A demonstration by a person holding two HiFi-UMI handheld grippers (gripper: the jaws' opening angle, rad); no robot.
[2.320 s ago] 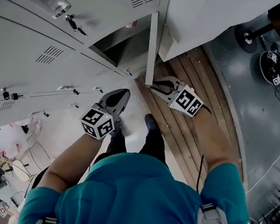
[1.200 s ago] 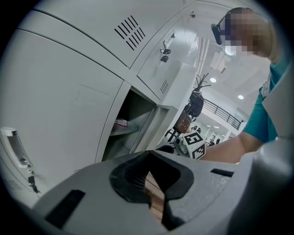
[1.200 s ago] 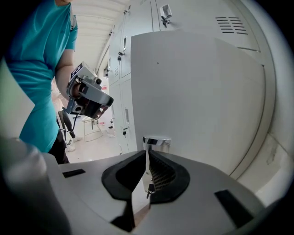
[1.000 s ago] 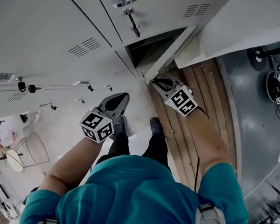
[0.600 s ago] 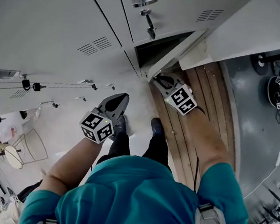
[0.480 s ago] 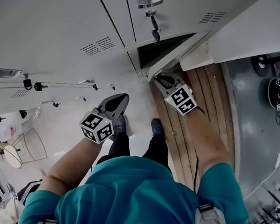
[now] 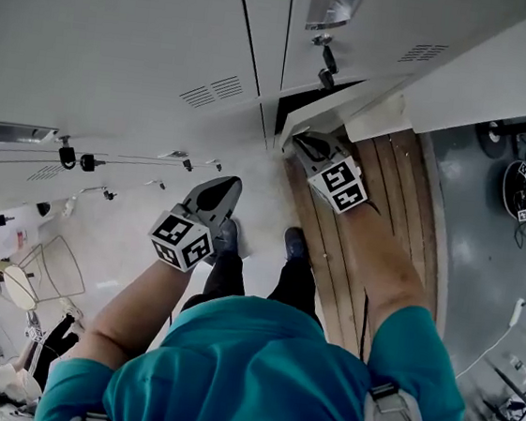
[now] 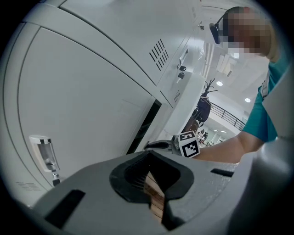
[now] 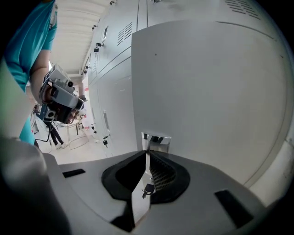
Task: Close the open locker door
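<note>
Left tongs (image 7: 230, 183), clenched and empty, hang before the lockers (image 7: 122, 38); right tongs (image 7: 301, 143) grip the edge of the locker door (image 7: 346, 99), now swung nearer its frame than a second ago, leaving a narrow dark gap.

Lockers (image 7: 122, 38) stood along the pale floor's (image 7: 127, 246) far edge; two shoes (image 7: 297, 245) stood beside its wooden planks (image 7: 393, 187).

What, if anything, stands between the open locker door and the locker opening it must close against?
Nothing visible does: the dark gap of the locker opening behind the locker door shows no object. Only the right claw, gripping the door's free edge, is near it.
</note>
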